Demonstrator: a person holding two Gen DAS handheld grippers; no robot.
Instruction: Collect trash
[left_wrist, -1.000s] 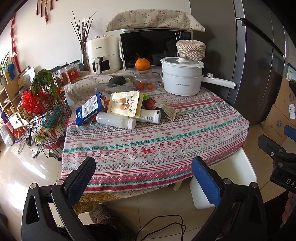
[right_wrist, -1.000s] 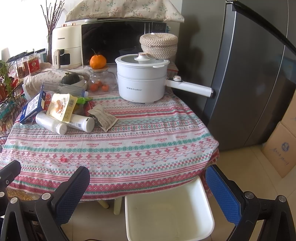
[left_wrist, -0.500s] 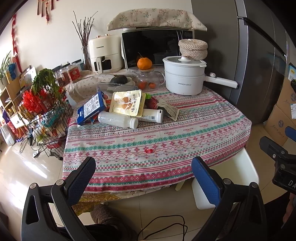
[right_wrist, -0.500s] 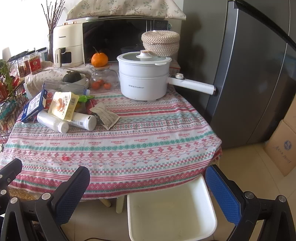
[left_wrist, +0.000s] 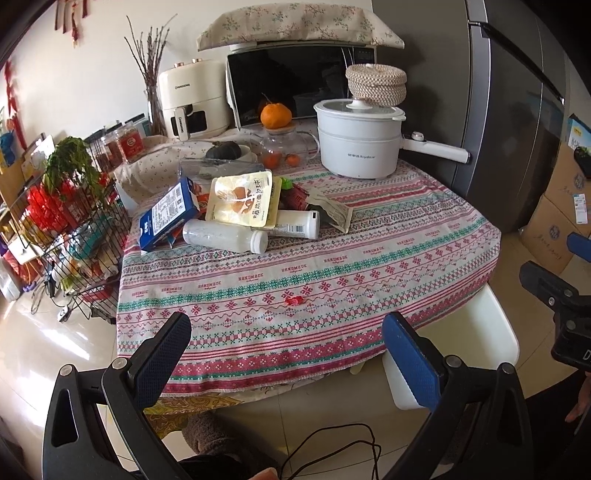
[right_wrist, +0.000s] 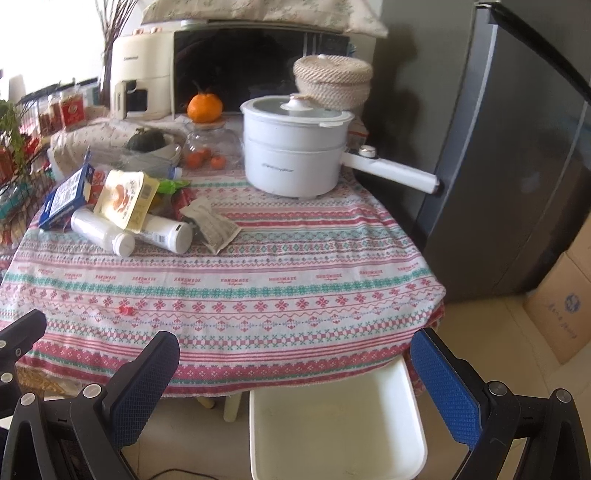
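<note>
Left gripper (left_wrist: 286, 341) before tablecloth (left_wrist: 332, 273).

Left wrist view: low, off the bench (left_wrist: 369, 258) near edge, facing across toward the microwave (left_wrist: 295, 85). Right wrist view: same height, further right, above the white bin (right_wrist: 332, 424). Shared: bench top, white pot (right_wrist: 295, 147), trash pile.

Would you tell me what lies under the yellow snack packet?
The yellow snack packet rests across two white bottles lying on their sides; anything further beneath it is covered.
</note>
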